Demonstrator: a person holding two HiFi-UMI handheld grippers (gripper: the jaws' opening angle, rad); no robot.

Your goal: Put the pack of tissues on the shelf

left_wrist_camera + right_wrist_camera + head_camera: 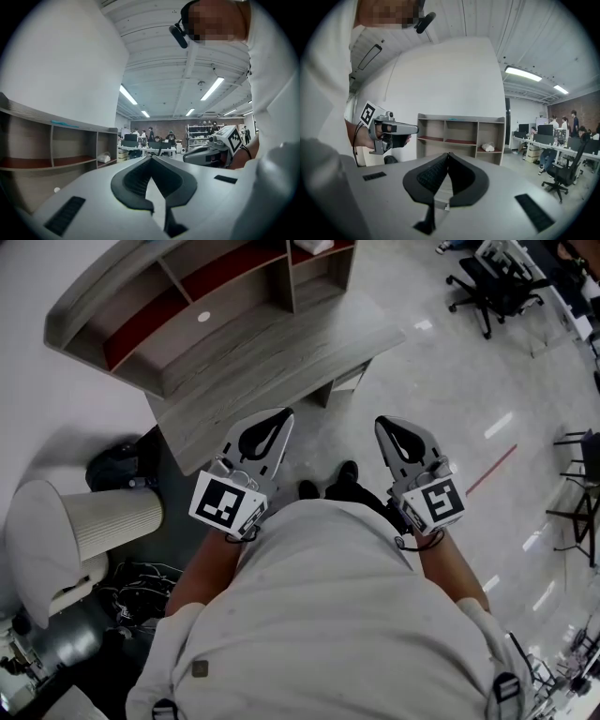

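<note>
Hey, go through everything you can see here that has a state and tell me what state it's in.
Left gripper: shut, nothing between the jaws.
Right gripper: shut, nothing between the jaws.
Pack of tissues: lying on the shelf's middle board, right-hand compartment, held by neither gripper.
Shelf: upright on the desk, open-fronted.
Office chair: upright, unoccupied.
</note>
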